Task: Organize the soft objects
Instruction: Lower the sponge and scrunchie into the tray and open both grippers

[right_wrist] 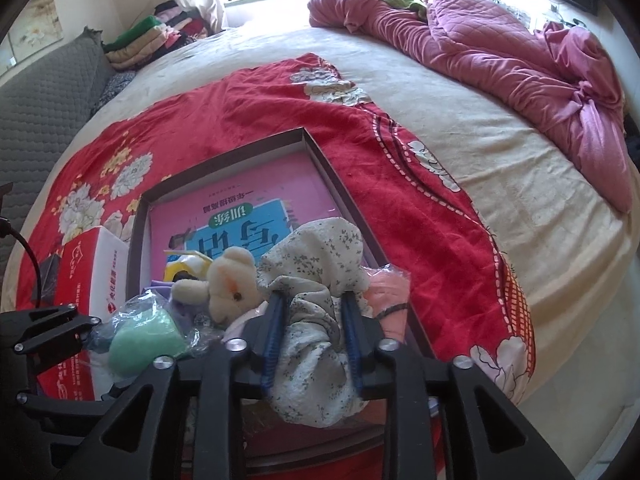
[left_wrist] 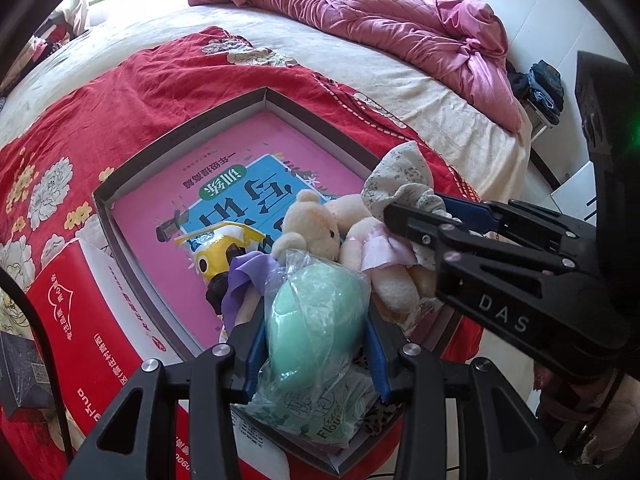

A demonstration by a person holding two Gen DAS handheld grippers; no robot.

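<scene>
Left gripper (left_wrist: 316, 344) clamped on a clear plastic bag (left_wrist: 316, 320) holding a mint-green sponge (left_wrist: 312, 320), blue fingers pressed against both sides of it, above the near end of the shallow box (left_wrist: 176, 136). Right gripper (right_wrist: 312, 320) clamped on a bunched floral cloth (right_wrist: 316, 280), blue fingers sunk into its folds, over the near right corner of the same box.

Inside the box: a pink-and-blue workbook (left_wrist: 248, 172) lying flat on the floor, bare across the far half. Crowded at the near end, a cream teddy bear (left_wrist: 312, 224), a plush doll in a pink dress (left_wrist: 380, 256) touching it, a yellow-and-white toy (left_wrist: 216, 252) and a purple cloth (left_wrist: 240, 280) just beside the bear. Pink folded fabric in plastic (right_wrist: 384, 296) tucked against the right wall, beside the floral cloth.

Box walls low and dark, far corner sharp and unobstructed. Red-and-white carton (right_wrist: 92, 268) touching the box's left wall, little room on that side. Red floral blanket (right_wrist: 248, 104) under the box, open on the far and right sides, then bare cream sheet (right_wrist: 460, 120). Rumpled pink quilt (right_wrist: 500, 52) well apart at the far edge of the bed.
</scene>
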